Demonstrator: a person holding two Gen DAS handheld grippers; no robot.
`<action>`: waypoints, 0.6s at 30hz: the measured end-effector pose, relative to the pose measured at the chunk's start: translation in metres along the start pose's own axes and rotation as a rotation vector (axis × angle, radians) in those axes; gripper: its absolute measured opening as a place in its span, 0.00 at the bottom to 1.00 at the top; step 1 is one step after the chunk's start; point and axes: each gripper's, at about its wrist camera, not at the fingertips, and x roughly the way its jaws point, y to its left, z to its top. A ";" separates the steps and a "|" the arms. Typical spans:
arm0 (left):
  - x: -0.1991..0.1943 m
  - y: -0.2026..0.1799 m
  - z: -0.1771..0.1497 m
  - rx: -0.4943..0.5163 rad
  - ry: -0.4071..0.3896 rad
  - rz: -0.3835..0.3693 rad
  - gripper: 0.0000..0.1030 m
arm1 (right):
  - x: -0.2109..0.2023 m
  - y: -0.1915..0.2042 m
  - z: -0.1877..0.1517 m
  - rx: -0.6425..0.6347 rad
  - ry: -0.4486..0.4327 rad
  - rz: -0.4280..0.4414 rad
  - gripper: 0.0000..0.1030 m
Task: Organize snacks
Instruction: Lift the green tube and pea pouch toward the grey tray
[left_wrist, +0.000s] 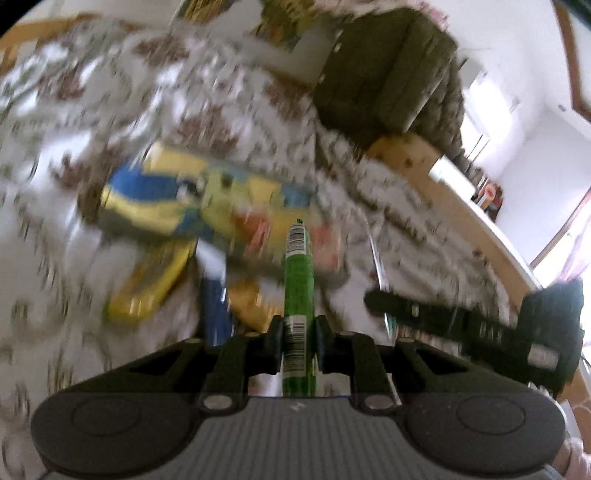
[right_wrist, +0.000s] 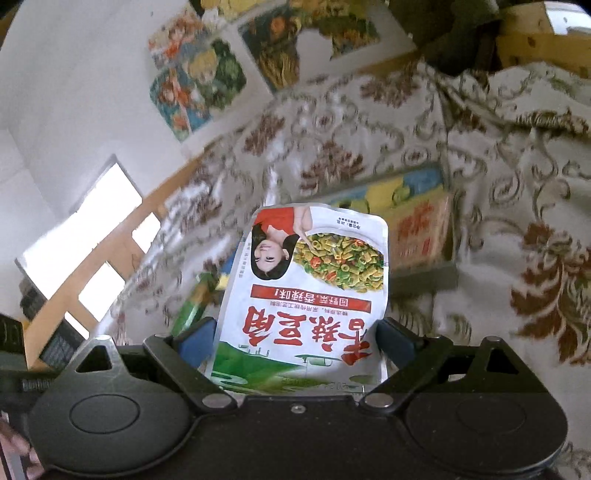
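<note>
My left gripper (left_wrist: 298, 334) is shut on a thin green snack packet (left_wrist: 298, 280) held edge-on, above a blurred pile of yellow and blue snack packs (left_wrist: 192, 199) on a floral cloth (left_wrist: 66, 240). My right gripper (right_wrist: 295, 332) is shut on a white snack pouch (right_wrist: 314, 280) with red lettering and a woman's picture, held above the same cloth (right_wrist: 498, 177). A box of yellow and blue snacks (right_wrist: 417, 221) lies beyond it. The green packet (right_wrist: 194, 302) shows to the pouch's left. The right gripper (left_wrist: 476, 328) shows in the left wrist view.
The floral cloth covers a wooden-framed surface (left_wrist: 465, 199). A dark olive cushion (left_wrist: 388, 74) sits at the far edge. Cartoon pictures (right_wrist: 195, 77) hang on the white wall. A window (right_wrist: 85, 236) is at the left.
</note>
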 end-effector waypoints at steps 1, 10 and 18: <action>0.005 -0.003 0.007 0.007 -0.019 0.000 0.19 | 0.001 -0.002 0.003 -0.003 -0.022 -0.002 0.91; 0.063 0.005 0.072 -0.011 -0.155 0.023 0.19 | 0.032 -0.004 0.050 -0.116 -0.195 -0.054 0.91; 0.125 0.028 0.103 0.015 -0.167 0.131 0.19 | 0.097 -0.024 0.072 -0.153 -0.189 -0.118 0.91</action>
